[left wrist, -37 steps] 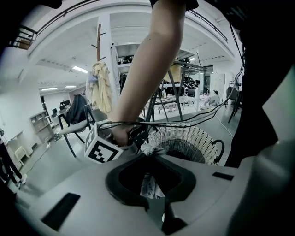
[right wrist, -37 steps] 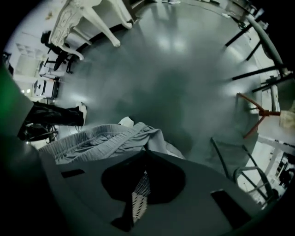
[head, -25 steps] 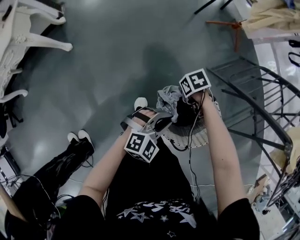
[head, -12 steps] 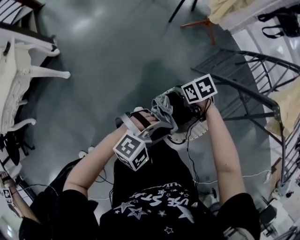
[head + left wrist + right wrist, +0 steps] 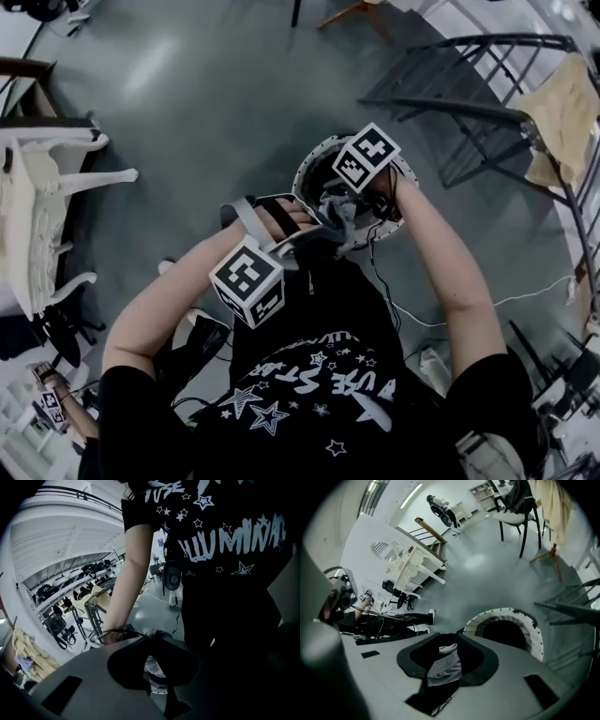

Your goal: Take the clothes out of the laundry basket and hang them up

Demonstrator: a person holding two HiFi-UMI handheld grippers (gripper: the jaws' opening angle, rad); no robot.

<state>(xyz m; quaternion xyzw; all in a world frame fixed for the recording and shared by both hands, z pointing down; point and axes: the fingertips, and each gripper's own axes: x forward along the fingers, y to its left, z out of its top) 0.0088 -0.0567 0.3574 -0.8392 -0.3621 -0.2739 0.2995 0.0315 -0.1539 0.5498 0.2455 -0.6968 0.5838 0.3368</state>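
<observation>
The grey cloth now hangs clear of the laundry basket, bunched between the two grippers over the basket's near rim, close in front of the person's chest. A second ago the bundle sat lower and farther out and hid much of the basket's mouth; now most of the white rim and the dark hollow inside show beyond it. The left gripper is clamped on a fold of the cloth: in its own view the jaws stand together, the fabric is pinched at the tips, and a tail hangs below. The right gripper has just been opening. In its own view the jaws stand apart and a wide band of cloth lies loosely between them, so it seems to have let go. That probably leaves the left grip carrying the piece. This reads as lifting out done and a regrip under way, likely to find an edge and spread the bundle. The drying rack stands on the floor beyond the basket's far right edge, with a beige cloth already over its far end, well apart from the grey one.
</observation>
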